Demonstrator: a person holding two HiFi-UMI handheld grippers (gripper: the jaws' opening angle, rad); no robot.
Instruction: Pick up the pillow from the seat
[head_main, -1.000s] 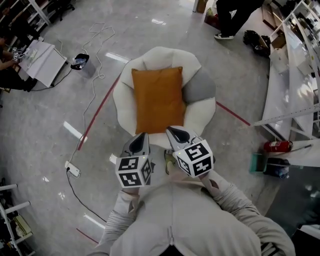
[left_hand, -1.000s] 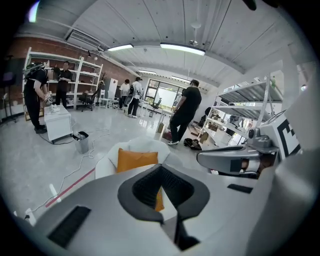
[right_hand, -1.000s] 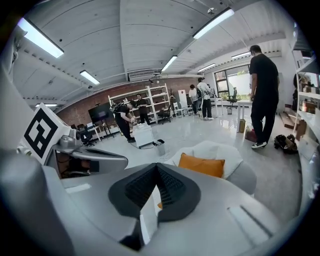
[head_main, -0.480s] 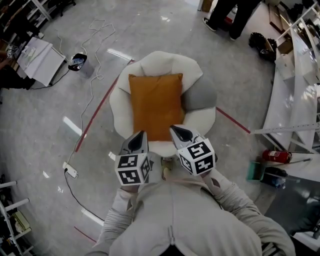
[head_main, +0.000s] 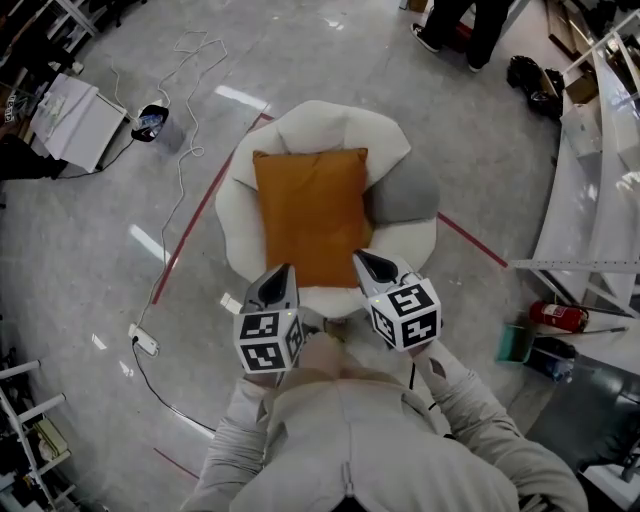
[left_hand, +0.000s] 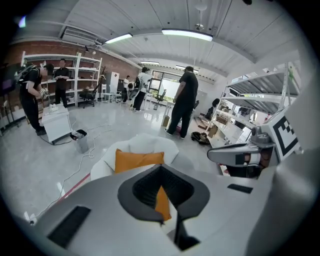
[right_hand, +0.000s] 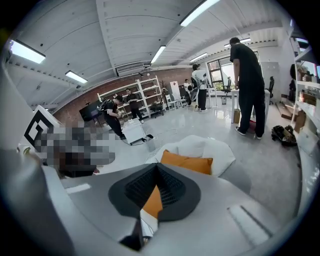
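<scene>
An orange pillow lies flat on a round white cushioned seat, with a grey cushion at its right side. My left gripper and right gripper hover side by side just short of the seat's near edge, both shut with nothing between the jaws. Neither touches the pillow. In the left gripper view the pillow shows beyond the closed jaws. The right gripper view shows the pillow past its closed jaws.
A red tape line and a white cable with a power strip run along the floor left of the seat. A black bin and white table stand far left. Shelving and a fire extinguisher are at the right. A person stands beyond the seat.
The view has drifted a little, so the seat sits slightly lower in the picture. My right gripper has edged to the right. Both grippers stay shut and empty.
</scene>
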